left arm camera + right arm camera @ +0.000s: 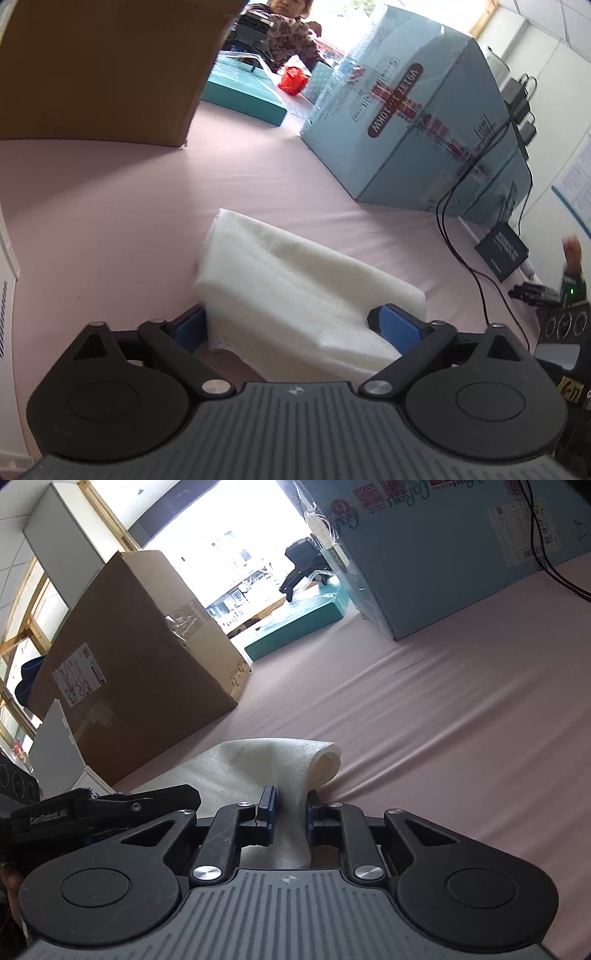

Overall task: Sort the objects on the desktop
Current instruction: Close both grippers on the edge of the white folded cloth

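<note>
Pink-covered surface [110, 206], cardboard box [140, 657] and blue carton [424, 122] at back. White folded cloth [295, 288] lies mid-surface. Left hand-held gripper [295, 326] spread wide, straddling cloth edge, likely to steady it. Right hand-held gripper [290, 806] pinching raised fold of cloth, likely for folding over.

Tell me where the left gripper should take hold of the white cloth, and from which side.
Take the near edge of the white cloth, coming in low along the pink tabletop. That edge already lies between the wide-open fingers of the left gripper, and it seems slightly raised off the table. The right gripper is pinching a raised fold at the other end, so I'd keep to this side.
</note>
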The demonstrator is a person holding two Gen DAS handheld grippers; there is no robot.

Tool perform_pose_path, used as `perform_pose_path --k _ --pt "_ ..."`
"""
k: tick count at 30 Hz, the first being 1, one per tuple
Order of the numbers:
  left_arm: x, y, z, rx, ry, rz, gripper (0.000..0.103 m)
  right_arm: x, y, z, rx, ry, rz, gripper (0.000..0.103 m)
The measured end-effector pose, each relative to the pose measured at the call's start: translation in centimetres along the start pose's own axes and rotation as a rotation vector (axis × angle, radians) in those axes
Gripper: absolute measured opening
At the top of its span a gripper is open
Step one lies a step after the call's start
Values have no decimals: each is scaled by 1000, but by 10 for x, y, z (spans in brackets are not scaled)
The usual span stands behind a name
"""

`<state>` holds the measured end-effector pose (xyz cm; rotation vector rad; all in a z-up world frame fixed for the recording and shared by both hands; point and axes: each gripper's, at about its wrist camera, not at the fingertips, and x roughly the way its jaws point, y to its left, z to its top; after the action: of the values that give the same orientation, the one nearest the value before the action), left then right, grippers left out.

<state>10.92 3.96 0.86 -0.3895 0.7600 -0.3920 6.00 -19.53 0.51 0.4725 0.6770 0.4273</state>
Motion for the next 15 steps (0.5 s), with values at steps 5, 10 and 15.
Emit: perform_pose_path --k 5,10,15 --pt "1 3 -1 -27 0 23 36 -2 2 -1 -6 2 -8 14" --pt "5 13 -1 -102 25 -24 14 -2 2 -1 -7 2 -9 15" --pt "4 7 -4 -74 7 -7 13 -3 2 -1 -3 -1 -11 15"
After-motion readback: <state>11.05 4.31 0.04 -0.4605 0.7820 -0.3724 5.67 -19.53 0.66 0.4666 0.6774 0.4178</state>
